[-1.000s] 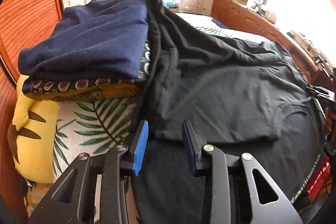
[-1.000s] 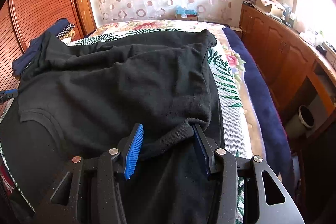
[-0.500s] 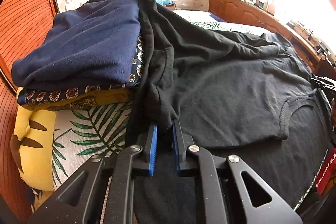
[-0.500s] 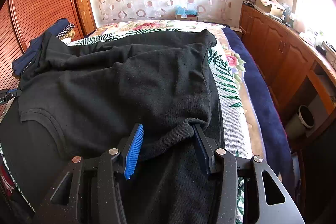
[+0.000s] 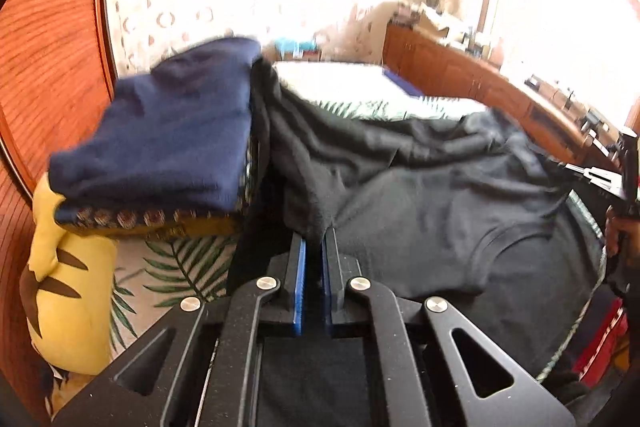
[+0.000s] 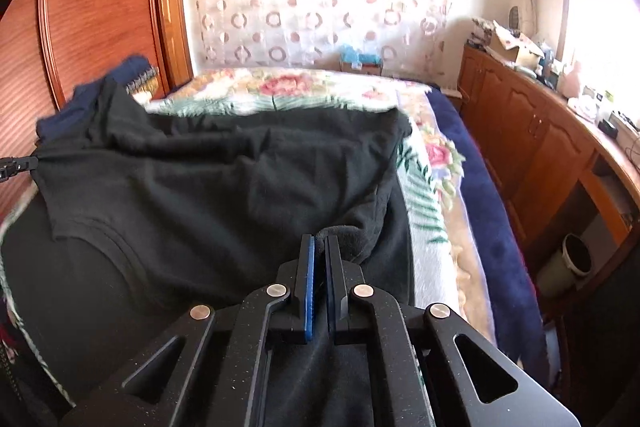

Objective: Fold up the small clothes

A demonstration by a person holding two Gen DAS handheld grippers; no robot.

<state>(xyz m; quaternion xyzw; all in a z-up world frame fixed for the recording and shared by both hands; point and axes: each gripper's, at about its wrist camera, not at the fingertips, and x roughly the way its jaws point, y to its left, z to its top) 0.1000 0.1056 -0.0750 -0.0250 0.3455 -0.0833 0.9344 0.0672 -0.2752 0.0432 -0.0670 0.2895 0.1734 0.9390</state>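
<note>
both the left gripper (image 5: 313,241) and right gripper (image 6: 319,241) tilt downward, having just closed, each pinching the black cotton t-shirt (image 5: 420,195); folded navy clothes pile (image 5: 168,143) sits beside.

No writing, label, brand mark, number or sign can be read on anything in either wrist view.

Each wrist camera looks close down its fingers toward twelve o'clock; both views share the rumpled black cotton shirt (image 5: 432,195) (image 6: 208,187).
</note>
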